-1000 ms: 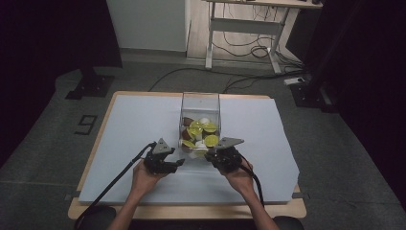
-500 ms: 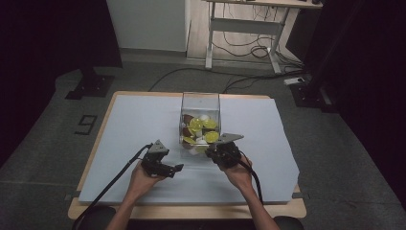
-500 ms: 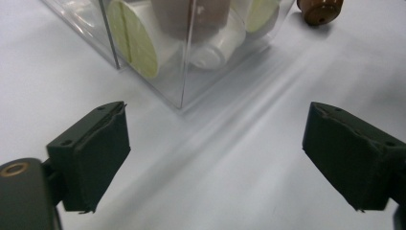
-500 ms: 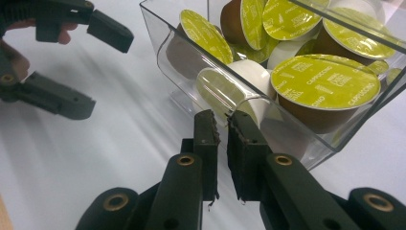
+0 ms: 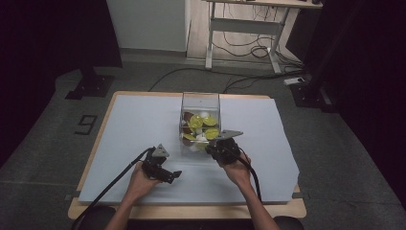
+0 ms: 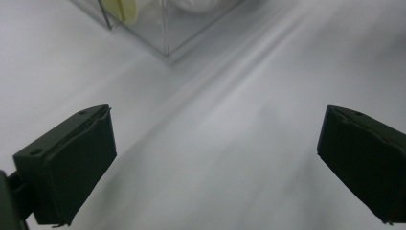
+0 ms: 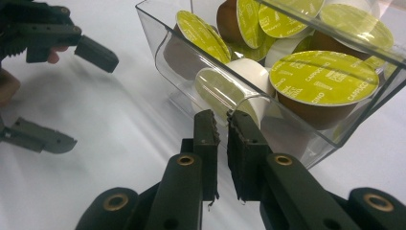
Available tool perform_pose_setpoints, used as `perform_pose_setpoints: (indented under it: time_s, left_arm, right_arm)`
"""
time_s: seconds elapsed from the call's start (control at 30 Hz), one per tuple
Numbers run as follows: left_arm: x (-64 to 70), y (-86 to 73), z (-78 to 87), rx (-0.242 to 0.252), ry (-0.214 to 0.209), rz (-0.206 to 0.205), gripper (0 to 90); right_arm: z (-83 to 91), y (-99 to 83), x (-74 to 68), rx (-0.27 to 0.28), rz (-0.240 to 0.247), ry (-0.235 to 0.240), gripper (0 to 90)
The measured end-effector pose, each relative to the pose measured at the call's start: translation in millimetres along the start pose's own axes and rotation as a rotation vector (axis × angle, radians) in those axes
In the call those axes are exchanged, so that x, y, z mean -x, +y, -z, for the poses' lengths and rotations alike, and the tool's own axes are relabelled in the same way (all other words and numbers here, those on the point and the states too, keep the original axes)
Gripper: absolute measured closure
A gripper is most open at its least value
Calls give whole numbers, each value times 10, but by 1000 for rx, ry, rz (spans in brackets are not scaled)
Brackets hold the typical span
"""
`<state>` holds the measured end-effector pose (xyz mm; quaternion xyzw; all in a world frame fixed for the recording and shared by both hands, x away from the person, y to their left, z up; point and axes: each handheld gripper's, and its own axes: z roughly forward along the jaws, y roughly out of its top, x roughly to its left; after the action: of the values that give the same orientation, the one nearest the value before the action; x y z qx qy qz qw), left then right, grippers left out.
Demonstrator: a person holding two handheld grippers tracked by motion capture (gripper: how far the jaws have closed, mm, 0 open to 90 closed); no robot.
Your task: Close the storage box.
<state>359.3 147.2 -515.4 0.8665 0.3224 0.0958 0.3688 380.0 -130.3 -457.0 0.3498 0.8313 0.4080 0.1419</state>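
On the left, my left gripper (image 5: 165, 171) sits low over the white sheet (image 5: 129, 129), jaws spread wide with nothing between them; in the left gripper view both black pads frame bare sheet, and a corner of the clear box (image 6: 163, 28) shows at the top, well apart from them. Moving across to the middle, the clear box (image 5: 200, 120) stands upright on the sheet, loaded with coffee capsules (image 5: 195, 121), green foil lids and some white bodies jumbled together. Further right, my right gripper (image 5: 221, 149) is right up against the box's near wall. In the right gripper view its jaws are nearly closed, only a thin slit between them, tips at the clear wall by a white capsule (image 7: 234, 84); I think they pinch the wall's edge, but the transparent plastic makes that hard to confirm. A brown capsule (image 7: 321, 91) lies just beside it inside.
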Motion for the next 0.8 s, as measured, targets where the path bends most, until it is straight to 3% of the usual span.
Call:
perform_pose_setpoints:
  time_s: [0.33,0.8]
  left_arm:
    - [-22,-46,-20,-32,20,-25,0]
    - [-46,-70,-11,-30,19,-19,0]
  right_arm:
    - [-73,55,73,5,-9,-21,816]
    - [-168,119,159,11,-24,-51,818]
